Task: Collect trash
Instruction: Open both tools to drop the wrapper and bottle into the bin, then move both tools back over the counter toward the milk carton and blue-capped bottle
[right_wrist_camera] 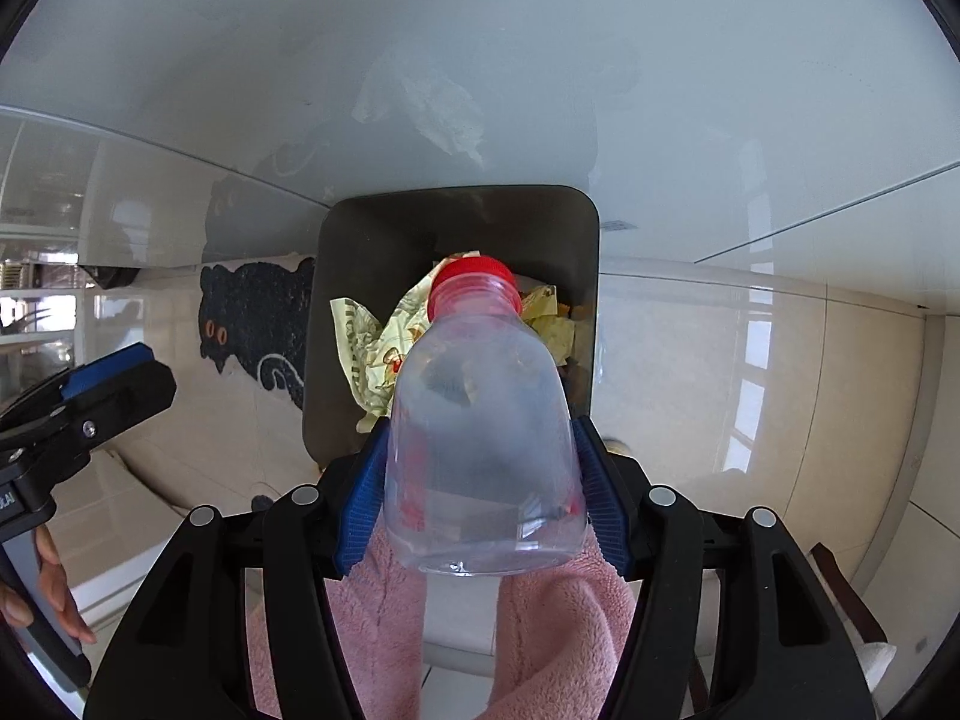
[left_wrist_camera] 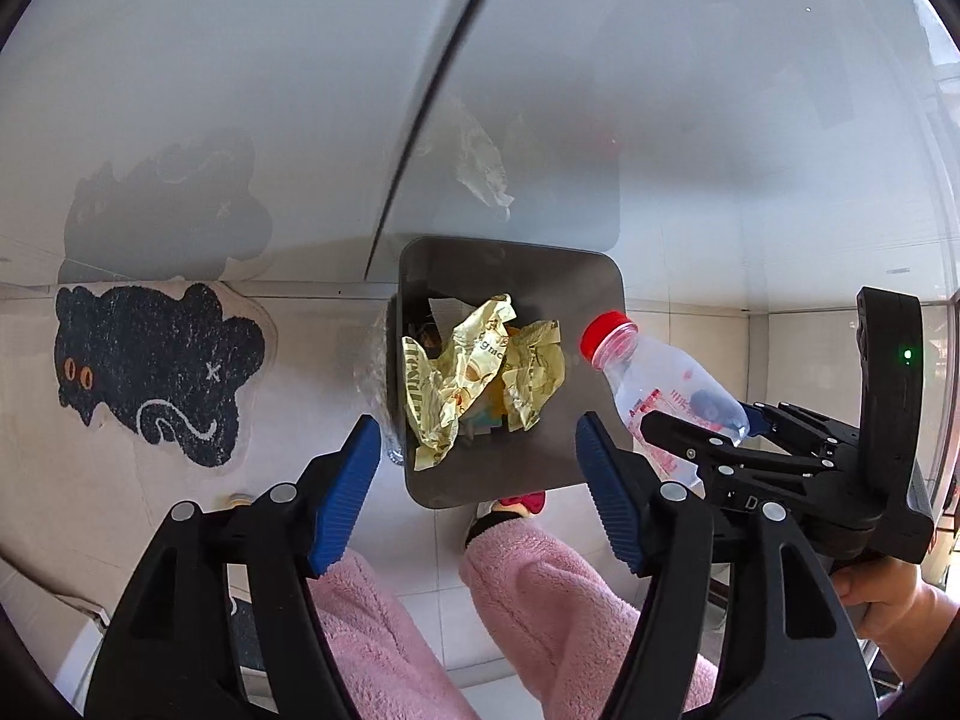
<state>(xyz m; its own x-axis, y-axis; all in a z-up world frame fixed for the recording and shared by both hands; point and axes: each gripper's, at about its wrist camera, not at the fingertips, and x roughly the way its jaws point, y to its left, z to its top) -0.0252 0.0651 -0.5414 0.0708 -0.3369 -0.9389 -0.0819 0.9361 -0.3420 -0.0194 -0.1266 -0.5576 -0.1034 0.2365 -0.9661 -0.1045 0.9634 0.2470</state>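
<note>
Clear plastic bottle with red cap, clamped across its belly in the right tongs, held above the dark bin, cap pointing far. Looks empty, so probably light, thin-walled, slick and easily dented; best pinched mid-body as here. Crumpled yellow wrappers already inside the bin. Left tongs spread wide, holding nothing, near side of the bin.

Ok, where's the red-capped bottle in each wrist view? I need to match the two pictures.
Left wrist: the bottle is right of centre, held in the right gripper, cap pointing toward the bin.
Right wrist: the bottle fills the centre, clamped between the blue fingers, cap over the bin.
Shared landmark: the yellow crumpled wrapper inside the bin.
</note>
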